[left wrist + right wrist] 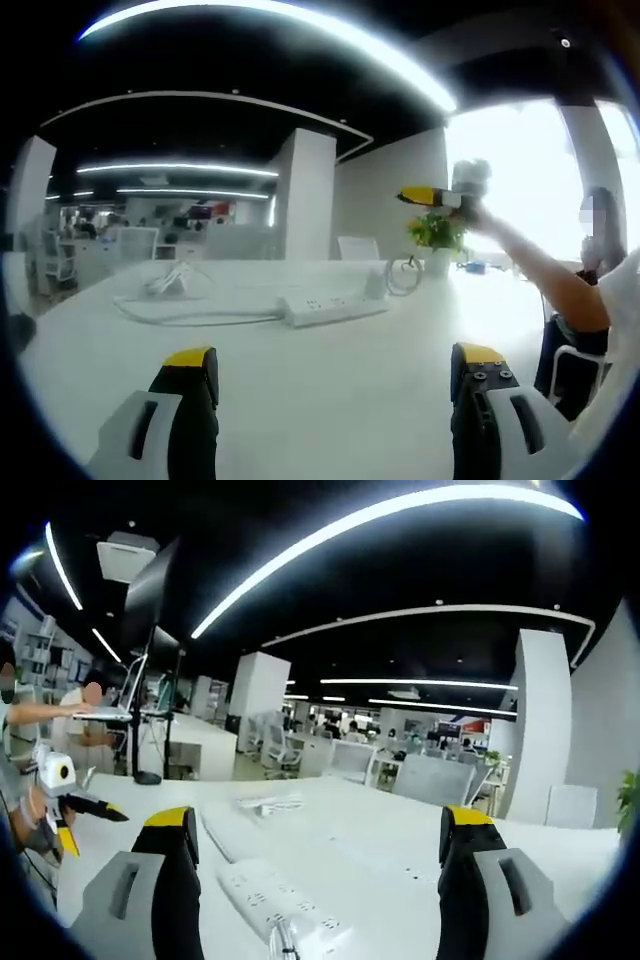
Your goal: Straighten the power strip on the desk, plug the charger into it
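My left fingers (335, 385) and right fingers (315, 855) both stand spread, grasping nothing. The power strip (333, 308) lies on the desk (330, 400) ahead of my left fingers, between my right ones.

Count taken with the white desk (330, 380) as reference. One white power strip (333, 308) lies on the desk, with one white cable (190, 318) trailing from it. One white charger (172, 283) sits on the desk beyond the cable. One potted plant (436, 236) stands at the desk's far edge. Two grippers: left gripper (335, 375), right gripper (315, 840), each with two jaws set apart and empty. One laptop (125, 702) stands beyond the desk.
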